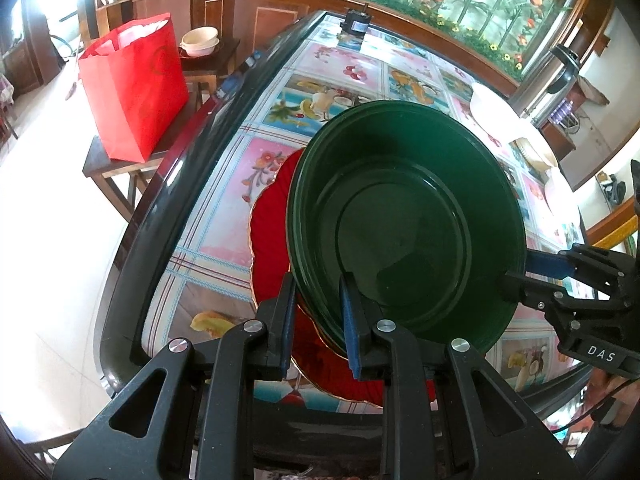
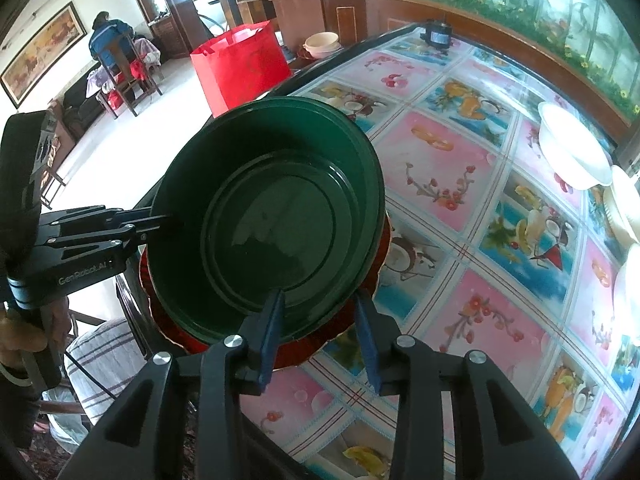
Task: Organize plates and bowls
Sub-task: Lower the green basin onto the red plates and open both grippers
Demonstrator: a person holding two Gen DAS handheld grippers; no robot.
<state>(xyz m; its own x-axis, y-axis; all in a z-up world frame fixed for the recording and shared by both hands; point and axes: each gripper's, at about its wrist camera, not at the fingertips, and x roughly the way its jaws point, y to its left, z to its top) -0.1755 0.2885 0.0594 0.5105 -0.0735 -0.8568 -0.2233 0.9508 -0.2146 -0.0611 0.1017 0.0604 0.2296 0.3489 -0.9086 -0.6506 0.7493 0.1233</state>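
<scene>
Item: green plate (image 1: 404, 216), glossy, stiff and probably light, slick at the rim, resting on the red plate (image 1: 272, 236) at the worktop (image 1: 224, 216) edge. My left gripper (image 1: 318, 324) has its jaws clamped on the near rim; my right gripper (image 2: 320, 332) straddles the opposite rim, jaws opening, pads apparently clear. Best hold: the raised rim, pinched on both sides.

Green bowl (image 2: 272, 216) on red plate (image 2: 304, 354); right gripper (image 2: 320, 316) fingers straddle rim, opening; left gripper (image 2: 160, 220) grips far rim.
</scene>
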